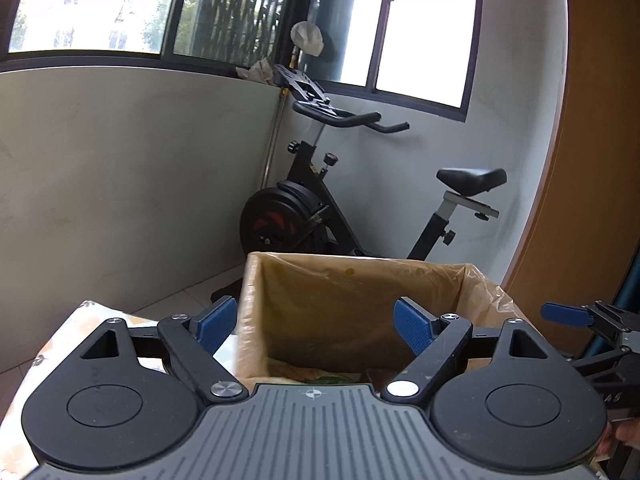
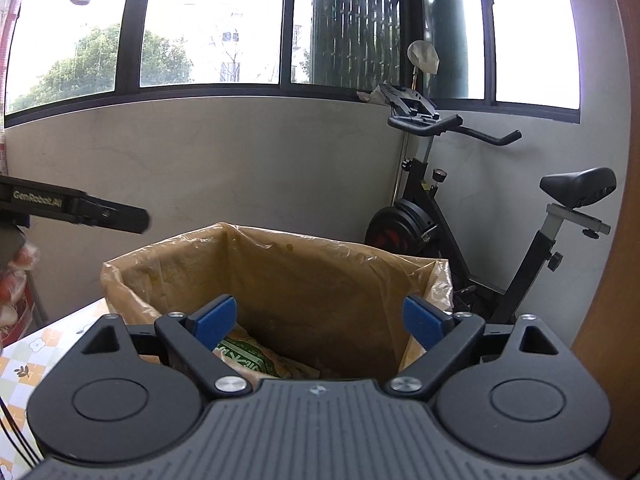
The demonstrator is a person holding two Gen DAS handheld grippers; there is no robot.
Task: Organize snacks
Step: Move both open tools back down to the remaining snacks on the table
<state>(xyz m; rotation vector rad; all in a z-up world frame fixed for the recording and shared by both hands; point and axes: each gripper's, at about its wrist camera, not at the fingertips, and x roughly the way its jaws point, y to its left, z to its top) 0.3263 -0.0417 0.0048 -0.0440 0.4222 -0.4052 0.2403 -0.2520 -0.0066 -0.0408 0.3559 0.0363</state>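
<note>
A cardboard box lined with a clear plastic bag [image 1: 360,280] [image 2: 280,264] stands on the table right in front of both grippers. Snack packs lie in its bottom: a green and orange pack [image 2: 248,356] shows in the right wrist view, and a sliver of green wrapper [image 1: 328,380] in the left wrist view. My left gripper [image 1: 316,324] is open and empty, its blue pads [image 1: 214,322] spread over the box's near rim. My right gripper [image 2: 320,320] is open and empty, above the box's near edge. The left gripper's body [image 2: 80,208] shows at the left of the right wrist view.
A floral tablecloth [image 2: 24,364] [image 1: 80,320] covers the table left of the box. A black exercise bike [image 1: 340,200] [image 2: 480,220] stands behind, by the grey wall under windows. A wooden panel [image 1: 592,160] rises at the right. Red packaging [image 2: 12,284] sits at far left.
</note>
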